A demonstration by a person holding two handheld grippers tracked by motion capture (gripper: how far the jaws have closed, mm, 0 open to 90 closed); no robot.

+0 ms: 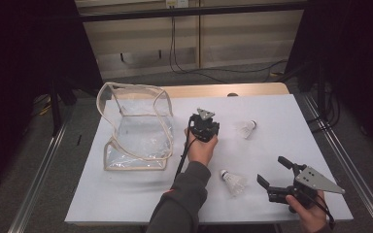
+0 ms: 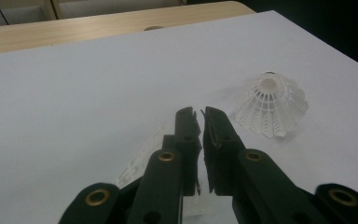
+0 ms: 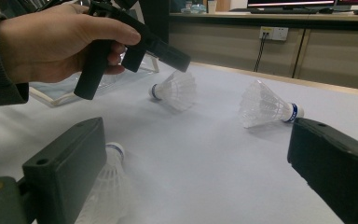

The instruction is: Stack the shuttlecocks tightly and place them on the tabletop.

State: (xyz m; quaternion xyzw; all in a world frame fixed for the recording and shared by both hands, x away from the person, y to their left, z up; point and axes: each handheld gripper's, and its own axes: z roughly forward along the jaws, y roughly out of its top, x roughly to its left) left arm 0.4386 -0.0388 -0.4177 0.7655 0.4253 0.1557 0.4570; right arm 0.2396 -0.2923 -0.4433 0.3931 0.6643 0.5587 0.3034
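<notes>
My left gripper [image 2: 200, 116] is at the table's middle [image 1: 205, 127], its jaws closed to a thin slit on the skirt edge of a white shuttlecock [image 3: 175, 88] that lies on the white tabletop [image 1: 141, 194]. That skirt shows under the left jaw [image 2: 140, 161]. A second shuttlecock [image 1: 247, 128] lies to the right [image 2: 270, 109]. My right gripper [image 1: 272, 170] hangs open near the front right corner. Nothing is between its jaws [image 3: 196, 149]. A third shuttlecock [image 1: 233, 182] lies just to its left, beside the left jaw [image 3: 105, 186].
A clear plastic zip bag [image 1: 136, 128] with beige trim stands open at the table's left. Metal rails run along both sides of the table. Cables lie on the floor beyond the far edge.
</notes>
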